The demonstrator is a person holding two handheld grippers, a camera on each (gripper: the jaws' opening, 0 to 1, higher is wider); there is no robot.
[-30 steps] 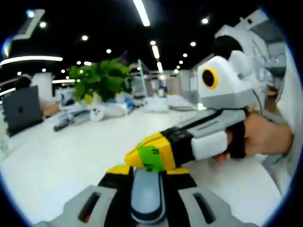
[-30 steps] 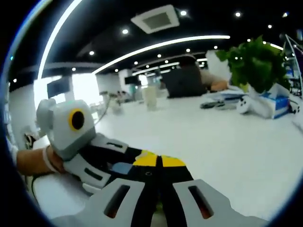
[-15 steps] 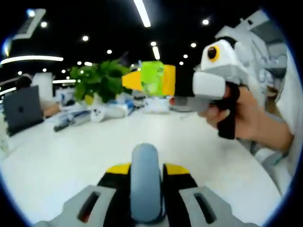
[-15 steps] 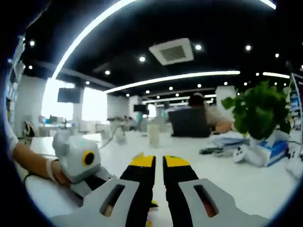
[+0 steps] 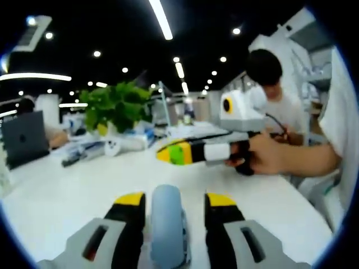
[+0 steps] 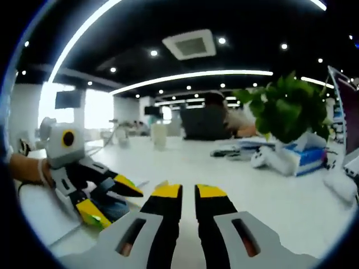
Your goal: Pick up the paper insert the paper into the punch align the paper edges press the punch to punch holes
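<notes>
— Two tongs, quick states?

— Left gripper: jaws spread wide, gripping nothing. A grey rounded lever stands up between them, with a gap on each side. Right gripper: jaws almost together with just a thin slit, nothing in it.

— Where is the right one, seen from the left?

— Ahead of my left jaws and off to their right, up off the table. It lies level, with its yellow-green tip pointing across toward my left side. My right hand is wrapped round its grip.

— And the left one, seen from the right?

— Low and left of my right jaws. It shows there with its yellow tips splayed and something grey-blue between them. My left hand is behind it.

— Punch and paper?

— That lever between my left jaws is the part I can place. Paper on the white table: cannot tell.

— Background?

— Plant is far ahead-left of the left jaws, with a laptop further left. A person is behind my right hand. From the right gripper view, a blue box sits under the plant, ahead-right of those jaws.
</notes>
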